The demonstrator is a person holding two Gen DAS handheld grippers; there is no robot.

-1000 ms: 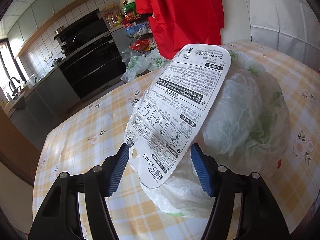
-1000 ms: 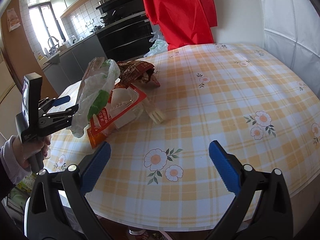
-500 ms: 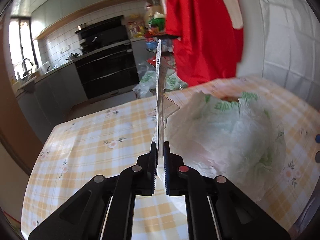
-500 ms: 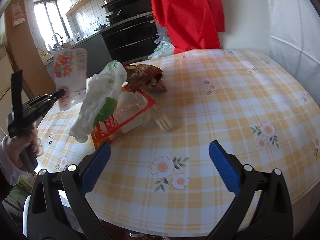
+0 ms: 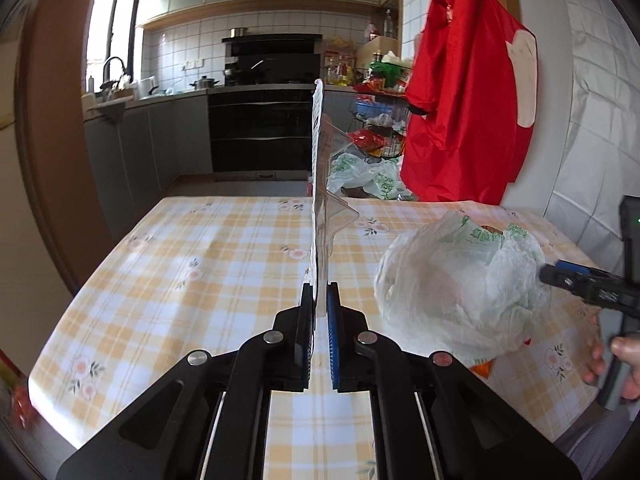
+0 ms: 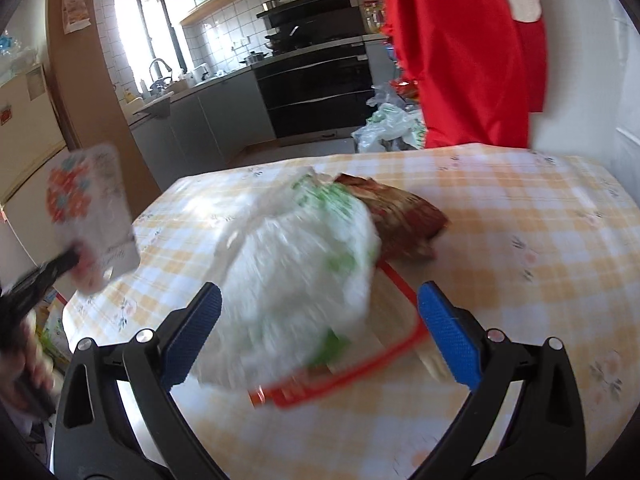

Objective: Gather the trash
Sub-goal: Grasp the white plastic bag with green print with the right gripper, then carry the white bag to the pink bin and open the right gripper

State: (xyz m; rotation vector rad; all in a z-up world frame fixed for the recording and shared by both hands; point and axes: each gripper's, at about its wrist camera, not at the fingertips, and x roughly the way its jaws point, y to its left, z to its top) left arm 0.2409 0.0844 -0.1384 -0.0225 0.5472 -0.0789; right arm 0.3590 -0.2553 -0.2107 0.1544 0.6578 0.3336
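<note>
While the yellow-and-white checked tablecloth with its small flower prints [image 5: 208, 264] lies flat over the table, the left gripper [image 5: 319, 312] sits clamped tight on the bottom edge of a flat printed card with a clear plastic blister on its back [image 5: 318, 200], holding it upright and edge-on above the cloth. From the other side the same card shows an orange flower pattern on its face [image 6: 86, 208], lifted clear of the table's left end. To the right of it, a crumpled white plastic bag with green print [image 5: 460, 280] is heaped on the cloth, lying over a clear food tray with a red rim [image 6: 360, 364]. Just behind the bag rests a crinkled brown snack wrapper [image 6: 404, 216], touching the heap. The right gripper [image 6: 320, 332] hovers with its blue-padded fingers [image 6: 448, 340] spread wide, one on each side of the bag's near end, not pressing it. Farther right and behind, a red garment [image 5: 468, 92] hangs against the white wall.
</note>
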